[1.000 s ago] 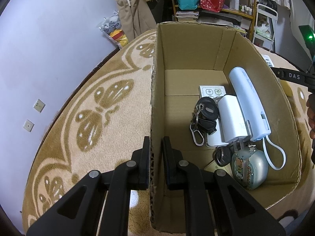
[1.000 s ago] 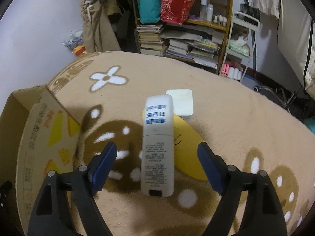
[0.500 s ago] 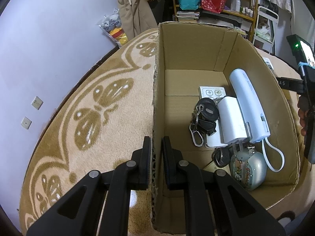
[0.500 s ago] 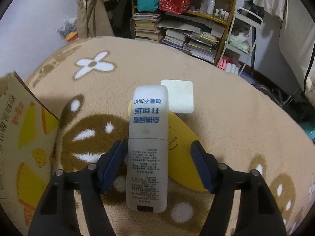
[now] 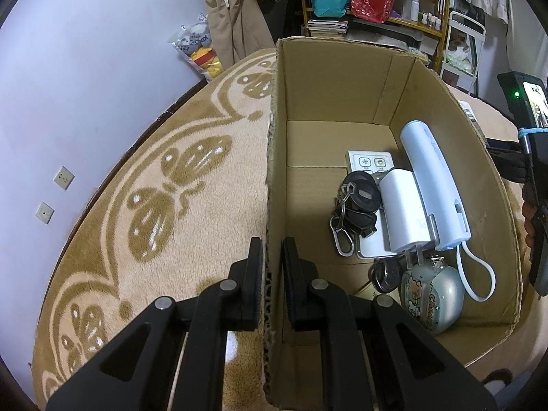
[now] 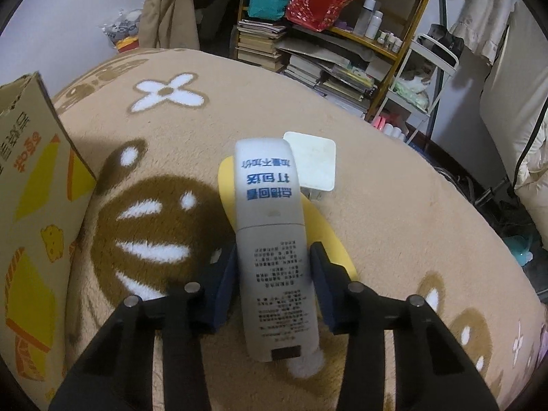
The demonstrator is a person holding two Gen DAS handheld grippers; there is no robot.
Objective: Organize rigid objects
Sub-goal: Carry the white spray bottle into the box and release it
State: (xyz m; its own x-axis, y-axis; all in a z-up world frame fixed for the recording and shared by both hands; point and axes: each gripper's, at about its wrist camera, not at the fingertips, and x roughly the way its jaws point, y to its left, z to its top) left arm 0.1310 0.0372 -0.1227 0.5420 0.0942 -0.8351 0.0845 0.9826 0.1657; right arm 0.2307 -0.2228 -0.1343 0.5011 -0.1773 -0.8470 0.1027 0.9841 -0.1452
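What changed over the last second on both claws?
The right claw came down around the white tube and its jaws have just been closing; they now sit against the tube's sides, which still lies on the blanket. The left claw stays clamped on the cardboard box wall; the box contents are unmoved.

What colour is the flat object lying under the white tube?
Yellow flat object, under the white tube; best seen in the right wrist view.
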